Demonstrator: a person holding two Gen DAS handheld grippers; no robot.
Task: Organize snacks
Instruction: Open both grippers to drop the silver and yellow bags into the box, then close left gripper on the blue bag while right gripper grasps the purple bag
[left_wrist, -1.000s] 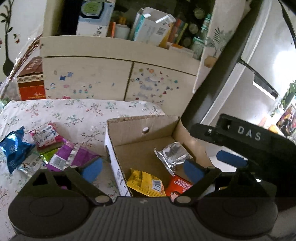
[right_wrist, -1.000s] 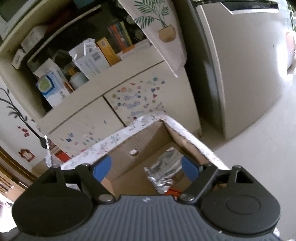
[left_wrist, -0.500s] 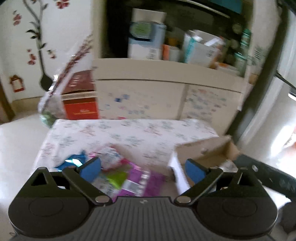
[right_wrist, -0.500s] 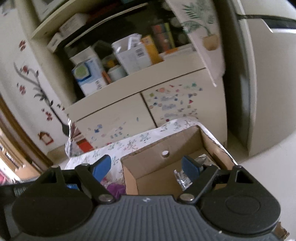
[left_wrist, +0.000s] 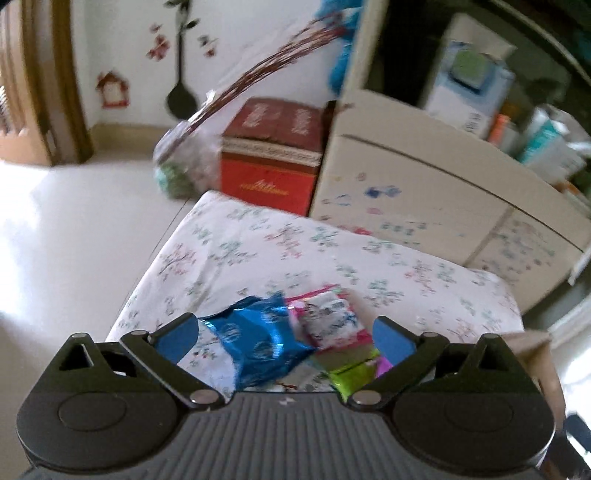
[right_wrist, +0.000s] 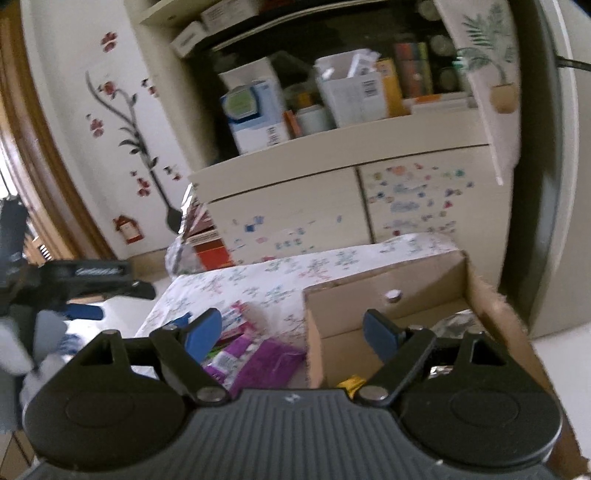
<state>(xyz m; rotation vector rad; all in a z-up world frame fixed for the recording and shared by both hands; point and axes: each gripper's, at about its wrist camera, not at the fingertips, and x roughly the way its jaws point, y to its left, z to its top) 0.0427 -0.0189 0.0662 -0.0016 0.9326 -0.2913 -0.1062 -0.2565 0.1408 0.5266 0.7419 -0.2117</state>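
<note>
Left gripper (left_wrist: 284, 338), fingers spread and empty, hovers over a blue packet (left_wrist: 255, 339) beside the cardboard box (right_wrist: 391, 306). Best pinched mid-packet, clear of neighbouring wrappers.

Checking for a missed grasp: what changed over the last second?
The left gripper swung left, from over the cardboard box to above the blue packet and the other loose snacks. The right gripper turned left too, now straddling the box's left wall. Nothing grasped or released; both stay open and empty. The snacks and box have not moved.
</note>
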